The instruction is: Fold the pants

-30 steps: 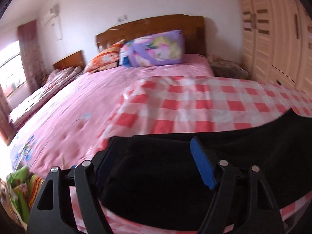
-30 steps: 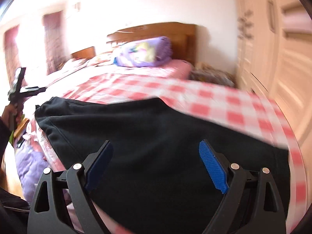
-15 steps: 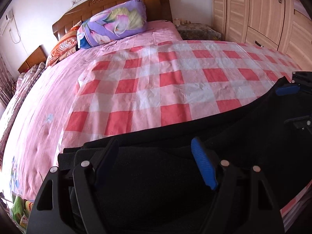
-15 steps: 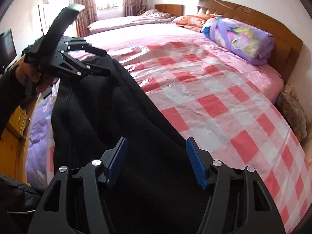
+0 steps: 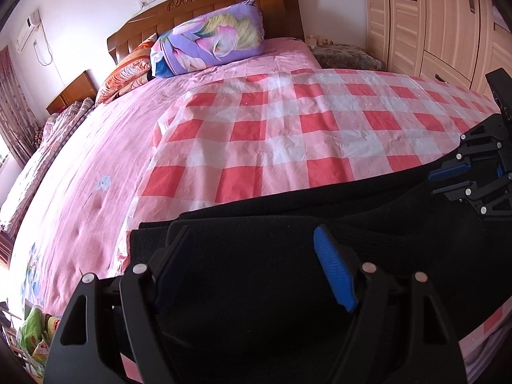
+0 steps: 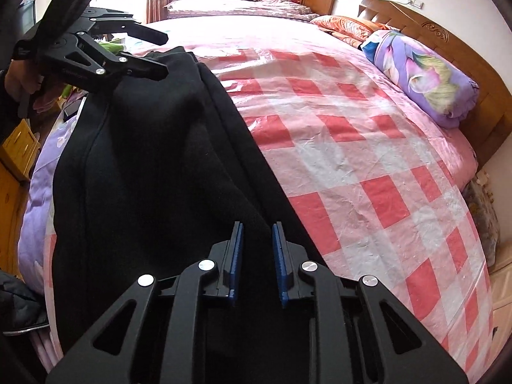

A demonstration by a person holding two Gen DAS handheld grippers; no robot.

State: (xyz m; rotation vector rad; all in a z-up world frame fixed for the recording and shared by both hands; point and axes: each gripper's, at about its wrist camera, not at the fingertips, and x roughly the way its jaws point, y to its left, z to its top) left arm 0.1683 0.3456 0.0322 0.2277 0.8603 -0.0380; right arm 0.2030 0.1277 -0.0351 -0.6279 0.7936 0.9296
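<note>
1. Black pants (image 6: 153,172) lie along the near edge of the checked sheet (image 6: 368,166), under both claws.
2. Right claw (image 6: 256,240): jaws closing, black cloth between them; whether the pads press it, I cannot tell.
3. Left claw (image 5: 252,256): spread wide over the pants' end, pinching nothing.
4. Pillow (image 5: 211,40) lies far ahead.

- One pair of black pants (image 6: 153,166), along the near edge of the bed (image 5: 96,172).
- Two grippers: the left gripper (image 5: 256,272), the right gripper (image 6: 256,265).
- Two beds: the big pink one, and a second bed (image 6: 230,3) beyond its far side.
- One checked sheet (image 5: 288,128) on the big bed.
- Two pillows at the head edge: a purple pillow (image 5: 211,41), an orange pillow (image 5: 128,70).
- One wardrobe (image 5: 425,19).
- One hand (image 6: 19,76).
</note>
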